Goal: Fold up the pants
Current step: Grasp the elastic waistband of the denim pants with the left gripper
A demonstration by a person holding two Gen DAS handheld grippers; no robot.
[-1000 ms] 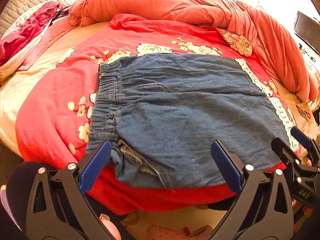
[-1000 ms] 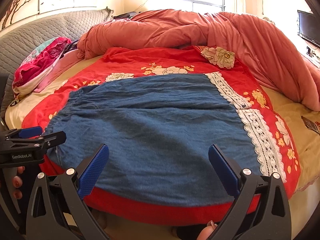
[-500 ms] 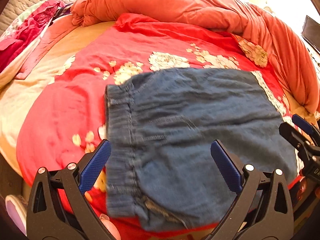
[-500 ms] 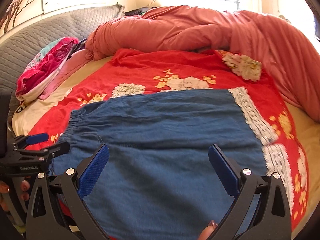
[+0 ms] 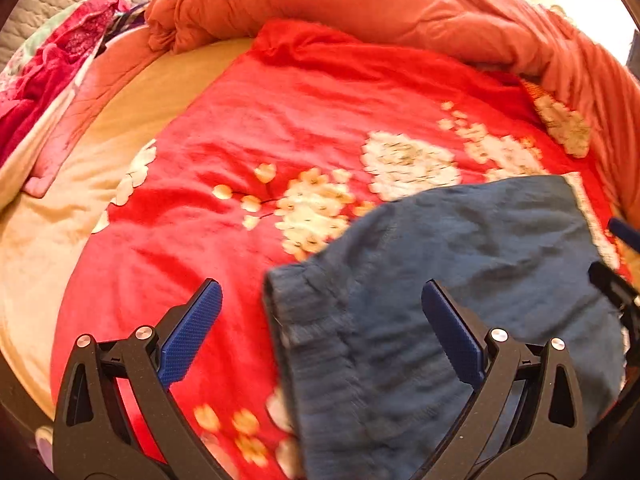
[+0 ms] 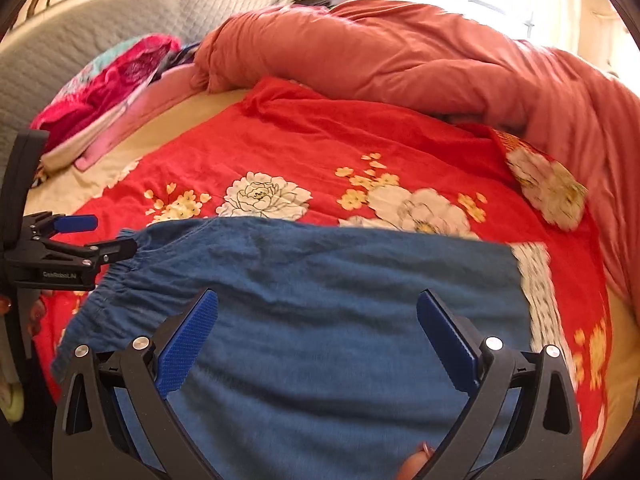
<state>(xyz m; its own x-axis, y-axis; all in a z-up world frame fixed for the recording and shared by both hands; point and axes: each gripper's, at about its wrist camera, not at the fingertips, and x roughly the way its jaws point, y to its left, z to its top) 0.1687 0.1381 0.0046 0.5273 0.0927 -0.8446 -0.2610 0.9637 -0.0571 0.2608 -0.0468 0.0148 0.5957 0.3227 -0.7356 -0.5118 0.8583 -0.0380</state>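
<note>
We see one pair of blue pants. We see one red blanket with flowers. We count one big orange quilt, one pink pile of cloth, and two grippers, each with two jaws.

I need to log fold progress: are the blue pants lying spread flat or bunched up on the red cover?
Spread flat: the blue pants lie smooth on the red cover, elastic waistband showing; fold count cannot be told.

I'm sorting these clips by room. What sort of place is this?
Most likely a bedroom. The blue pants lie on a bed with a red floral cover, a bunched orange quilt sits behind them, and a grey padded headboard stands by a bright window.
</note>
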